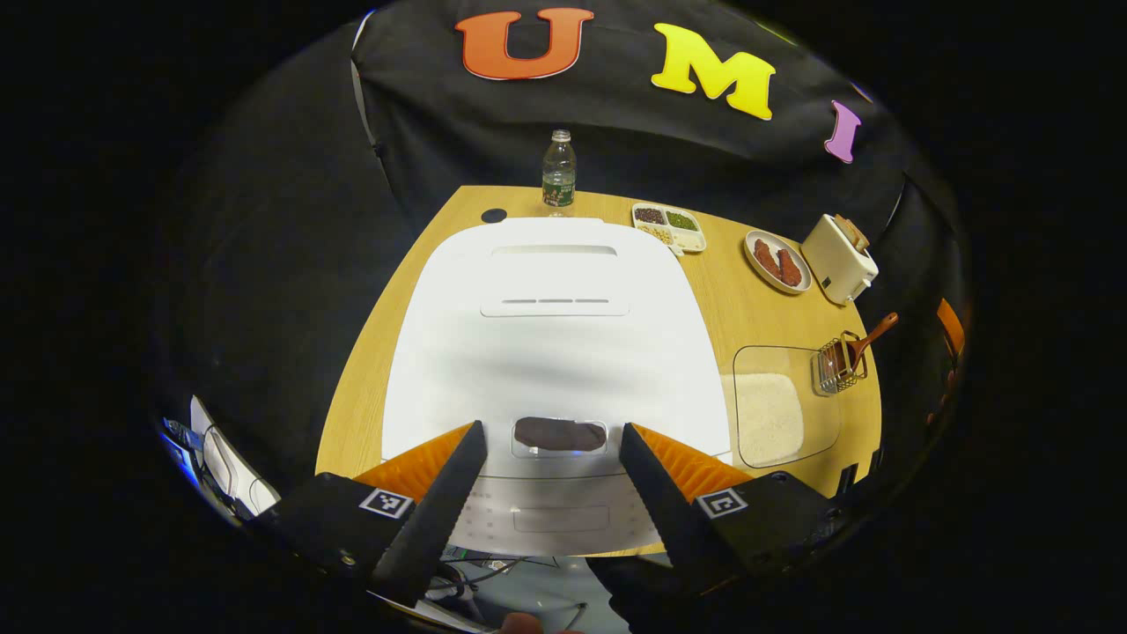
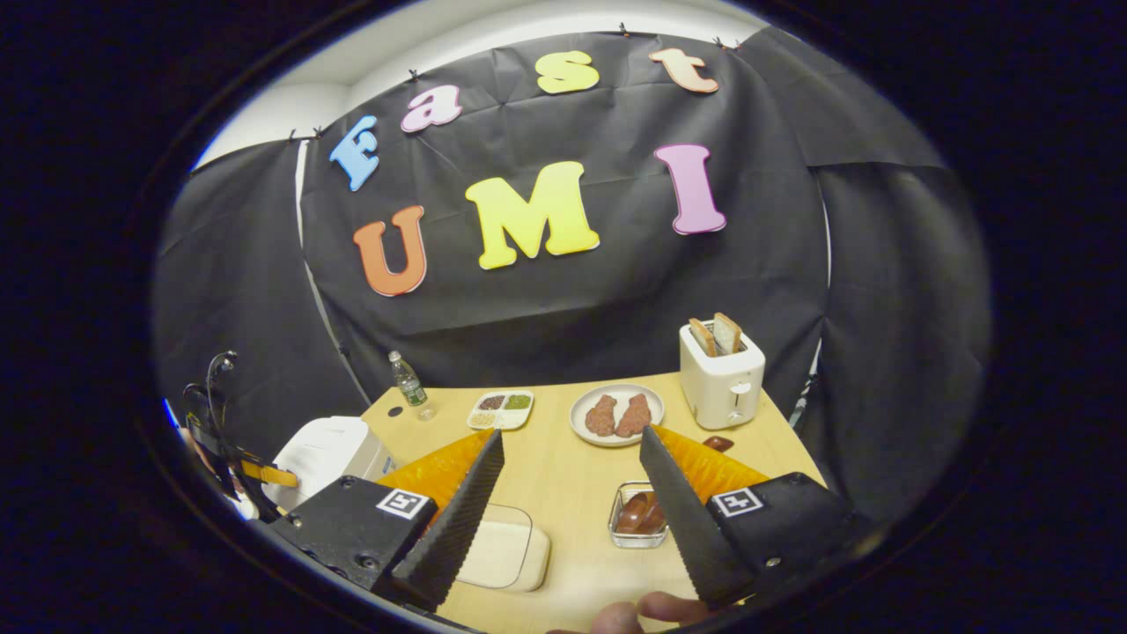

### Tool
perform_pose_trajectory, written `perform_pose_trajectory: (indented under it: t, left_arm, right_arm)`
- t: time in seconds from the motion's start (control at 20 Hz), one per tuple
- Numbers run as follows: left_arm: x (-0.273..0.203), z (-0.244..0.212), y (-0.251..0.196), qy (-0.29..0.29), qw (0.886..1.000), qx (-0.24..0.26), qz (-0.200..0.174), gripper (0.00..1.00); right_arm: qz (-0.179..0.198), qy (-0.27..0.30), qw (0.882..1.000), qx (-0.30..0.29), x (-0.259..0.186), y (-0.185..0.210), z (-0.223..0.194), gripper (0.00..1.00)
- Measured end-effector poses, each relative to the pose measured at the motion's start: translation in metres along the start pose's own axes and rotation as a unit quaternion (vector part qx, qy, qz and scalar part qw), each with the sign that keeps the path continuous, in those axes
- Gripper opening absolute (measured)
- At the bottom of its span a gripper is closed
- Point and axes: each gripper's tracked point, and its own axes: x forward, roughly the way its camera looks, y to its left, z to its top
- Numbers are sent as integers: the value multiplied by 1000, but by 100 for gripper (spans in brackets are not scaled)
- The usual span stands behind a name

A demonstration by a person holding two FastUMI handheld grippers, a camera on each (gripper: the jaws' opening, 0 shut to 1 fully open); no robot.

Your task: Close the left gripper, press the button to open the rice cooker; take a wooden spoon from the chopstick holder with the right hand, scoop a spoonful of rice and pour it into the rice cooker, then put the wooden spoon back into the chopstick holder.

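Step one is in hand: left gripper [image 1: 553, 445] hovers over the cooker [image 1: 555, 343], jaws wide, button [image 1: 560, 434] between them. Next: close, then press. Right gripper [image 2: 570, 449] wide; spoon [image 1: 870, 339] at 3 o'clock.

Black cloth wall [image 2: 572, 308]; wooden table [image 2: 563, 475]; white ceiling [image 2: 493, 22]

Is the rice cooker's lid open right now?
No, the rice cooker lid lies flat and closed in the left gripper view, its button between the open left hand-held gripper fingers.
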Motion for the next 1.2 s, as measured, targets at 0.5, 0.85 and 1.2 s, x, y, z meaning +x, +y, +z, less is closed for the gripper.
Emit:
perform_pose_trajectory:
  t: [0.5,0.85,1.2]
  left_arm:
    - [-29,30,-18,-77,995,-50,40,95]
    - [-120,77,-34,-261,965,-20,29,95]
    - [-227,62,-97,-396,918,-3,-35,95]
  right_arm:
    - [33,-11,999,-5,23,-28,21,100]
    - [11,-77,997,-24,-38,3,48,96]
    - [-38,-148,988,-31,-154,49,67,96]
